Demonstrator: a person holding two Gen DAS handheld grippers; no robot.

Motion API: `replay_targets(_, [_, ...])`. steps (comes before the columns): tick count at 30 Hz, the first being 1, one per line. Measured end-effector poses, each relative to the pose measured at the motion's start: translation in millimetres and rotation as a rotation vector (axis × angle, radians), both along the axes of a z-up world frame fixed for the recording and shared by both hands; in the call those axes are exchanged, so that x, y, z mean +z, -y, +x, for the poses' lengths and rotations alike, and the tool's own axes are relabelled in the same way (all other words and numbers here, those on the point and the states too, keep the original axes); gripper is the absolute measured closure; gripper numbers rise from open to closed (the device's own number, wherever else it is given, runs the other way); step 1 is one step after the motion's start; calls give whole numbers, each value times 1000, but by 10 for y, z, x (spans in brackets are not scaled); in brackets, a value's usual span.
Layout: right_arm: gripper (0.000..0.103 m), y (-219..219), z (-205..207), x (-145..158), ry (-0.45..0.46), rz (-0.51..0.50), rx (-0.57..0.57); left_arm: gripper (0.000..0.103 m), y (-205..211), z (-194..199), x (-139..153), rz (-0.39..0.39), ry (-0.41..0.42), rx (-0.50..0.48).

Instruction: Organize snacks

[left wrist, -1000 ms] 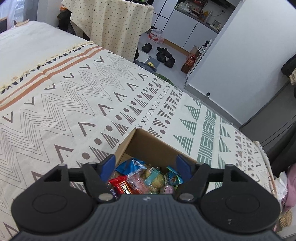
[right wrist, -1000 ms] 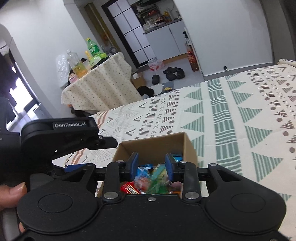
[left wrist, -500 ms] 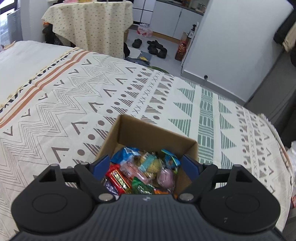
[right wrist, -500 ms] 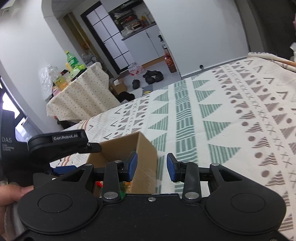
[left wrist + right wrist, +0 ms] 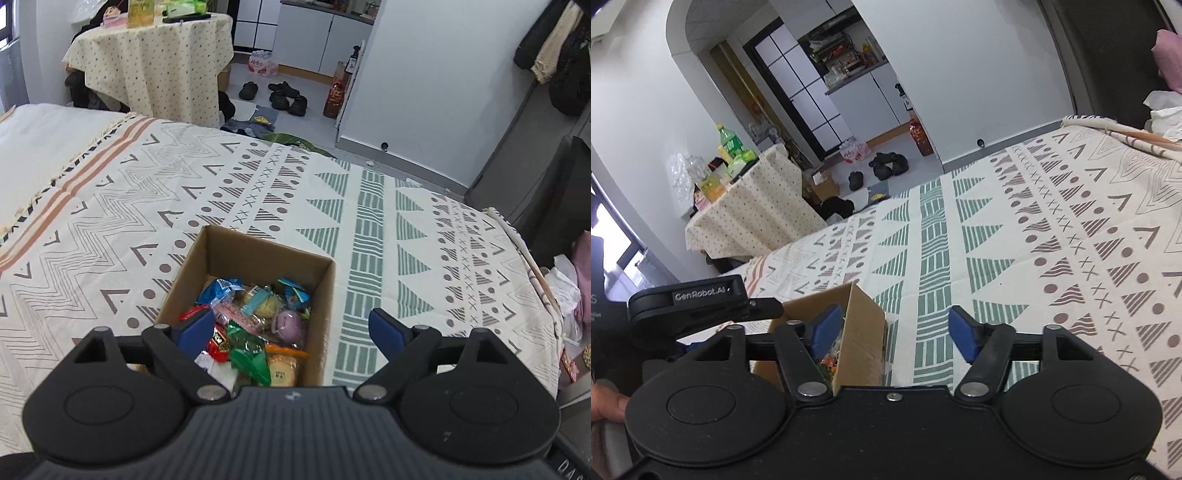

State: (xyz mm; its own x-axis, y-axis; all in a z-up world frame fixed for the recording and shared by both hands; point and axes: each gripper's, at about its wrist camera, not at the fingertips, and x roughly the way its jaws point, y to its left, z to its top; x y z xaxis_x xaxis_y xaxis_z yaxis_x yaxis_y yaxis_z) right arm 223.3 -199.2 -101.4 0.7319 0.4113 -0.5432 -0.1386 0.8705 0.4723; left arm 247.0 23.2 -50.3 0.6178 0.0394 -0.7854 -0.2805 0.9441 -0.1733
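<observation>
While both jaws are opening, left gripper and right gripper grip nothing (snacks fill cardboard box).

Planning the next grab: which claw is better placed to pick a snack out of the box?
Probably the left claw: it looks straight down into the box, with the snacks right ahead, empty and opening. The right claw, opening too, sits off the box's corner, mostly over the blanket.

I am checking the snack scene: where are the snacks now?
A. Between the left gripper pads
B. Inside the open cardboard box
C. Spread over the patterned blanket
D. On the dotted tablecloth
B: the wrapped snacks lie together inside the open cardboard box on the patterned blanket.
</observation>
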Motion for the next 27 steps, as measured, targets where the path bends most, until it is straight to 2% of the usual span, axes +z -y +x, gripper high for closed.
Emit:
replay_targets(6, [21,147,-132,142,19,8,-12,7,120,-245,209,24,14,-39])
replay_targets(16, [1,244,-409,419,58,8,0,3,115,-696,513,28,36,-35])
replay_targets(19, [0,249,-495,501,67,-7,7,0,106,-829,602,28,54,-36])
replay_targets(27, [0,217,-746,679,71,-45,24,0,62,-1152,752,18,80,-49])
